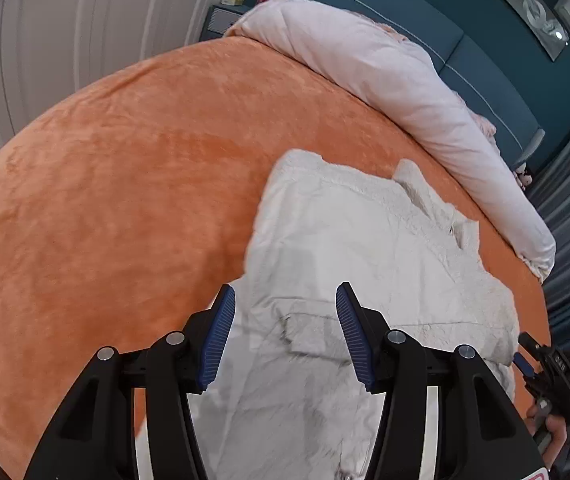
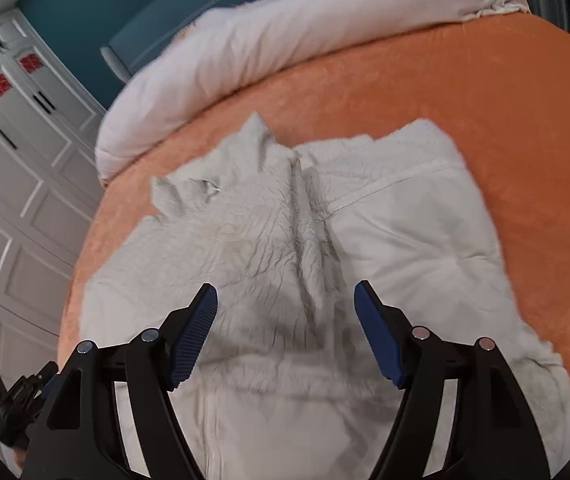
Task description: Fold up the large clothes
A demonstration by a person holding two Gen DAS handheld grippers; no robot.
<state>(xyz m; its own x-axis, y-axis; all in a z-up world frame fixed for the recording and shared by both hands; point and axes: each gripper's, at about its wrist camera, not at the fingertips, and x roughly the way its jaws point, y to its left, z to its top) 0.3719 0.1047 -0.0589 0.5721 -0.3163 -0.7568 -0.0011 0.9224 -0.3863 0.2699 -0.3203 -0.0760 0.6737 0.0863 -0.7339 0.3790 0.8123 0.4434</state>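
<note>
On the left, the left gripper hangs above the orange bed cover, its jaws spread wide and holding nothing. Its left blue pad sits over the border where the cover meets cloth, and the right pad over the white garment itself. The garment lies spread on the cover directly below and ahead of this claw, reaching away toward the rolled pale duvet along the far edge of the bed. A flap, possibly a pocket, shows between the pads, though the cloth there is too soft in focus to be sure.

Further right, the right gripper also hovers with its jaws wide apart and empty. The same white garment fills the space under and ahead of it, with a wrinkled fleecy panel to the left of a central crease and a smoother panel to the right. At the far right of the left wrist view, the right gripper appears just beside the garment's edge.
</note>
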